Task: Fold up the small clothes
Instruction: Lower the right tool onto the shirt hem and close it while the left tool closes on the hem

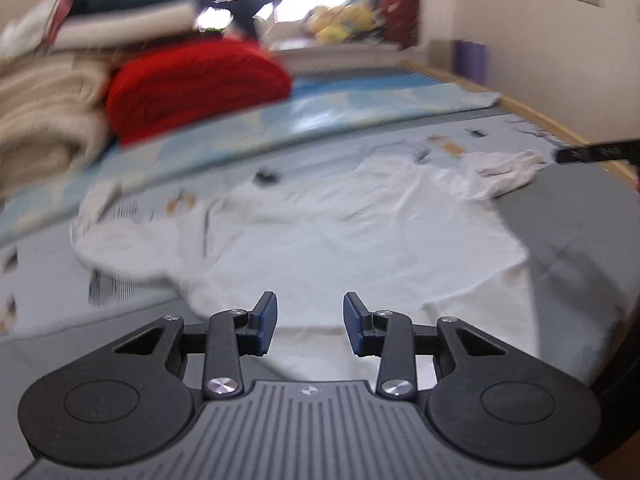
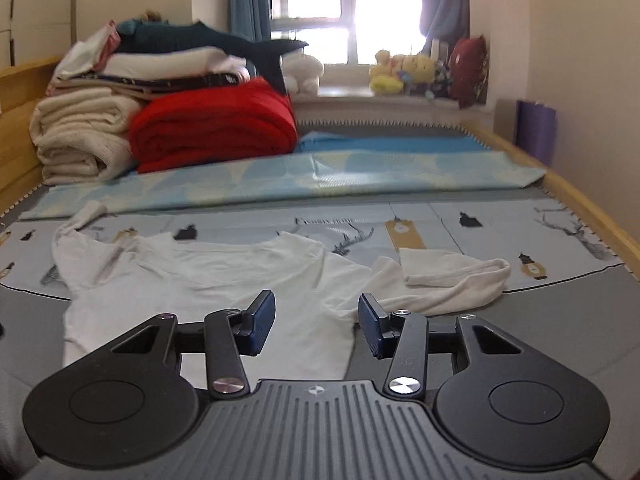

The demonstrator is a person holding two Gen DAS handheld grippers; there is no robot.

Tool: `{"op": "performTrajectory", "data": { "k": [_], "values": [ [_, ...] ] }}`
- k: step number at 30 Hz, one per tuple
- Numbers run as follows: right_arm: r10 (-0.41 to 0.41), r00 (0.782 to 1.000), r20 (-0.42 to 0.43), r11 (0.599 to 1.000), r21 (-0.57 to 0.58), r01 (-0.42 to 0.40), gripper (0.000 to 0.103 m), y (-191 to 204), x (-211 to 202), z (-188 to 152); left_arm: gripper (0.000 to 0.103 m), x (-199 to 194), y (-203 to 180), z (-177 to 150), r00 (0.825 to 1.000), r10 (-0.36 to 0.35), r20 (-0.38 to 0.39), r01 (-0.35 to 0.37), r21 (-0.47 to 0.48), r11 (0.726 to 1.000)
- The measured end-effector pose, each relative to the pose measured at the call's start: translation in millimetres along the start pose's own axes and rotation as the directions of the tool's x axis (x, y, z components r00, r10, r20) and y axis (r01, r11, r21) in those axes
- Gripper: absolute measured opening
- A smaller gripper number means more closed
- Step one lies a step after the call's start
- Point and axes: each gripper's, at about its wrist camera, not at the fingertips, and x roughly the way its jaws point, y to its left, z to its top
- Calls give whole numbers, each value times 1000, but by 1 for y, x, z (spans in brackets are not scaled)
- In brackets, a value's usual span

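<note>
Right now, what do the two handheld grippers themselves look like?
The left gripper and the right gripper look identical: black linkage arms with silver pivot screws, round black side discs, a ribbed grey housing bearing a small round emblem, and dark blue pads on the fingertips. No cables, hands or sleeves show.

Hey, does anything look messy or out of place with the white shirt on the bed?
Yes. The white shirt lies spread but not flat: its right sleeve is folded back on itself, and the left sleeve trails off twisted toward the blue mat. Both need straightening before folding. Nothing looks spilled or damaged.
</note>
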Motion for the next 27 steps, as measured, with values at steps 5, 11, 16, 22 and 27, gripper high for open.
{"op": "performTrajectory", "data": {
  "k": [5, 11, 16, 22, 27],
  "values": [
    [36, 975, -221, 992, 129, -7, 50, -23, 65, -18, 35, 42, 16, 7, 972, -149, -181, 107, -226, 968],
    [25, 920, -390, 993, 114, 22, 50, -14, 118, -34, 35, 61, -1, 10, 952, -194, -238, 145, -208, 967],
    [29, 893, -449, 992, 120, 29, 50, -20, 147, -40, 35, 84, -8, 12, 938, -190, -288, 128, -222, 967],
    [44, 885, -463, 995, 104, 6, 50, -16, 171, -42, 36, 100, -12, 8, 924, -180, -337, 114, -206, 972],
    [32, 893, -448, 997, 82, 6, 43, -10, 181, -37, 36, 108, -6, 8, 918, -174, -355, 92, -234, 968]
  ]
}}
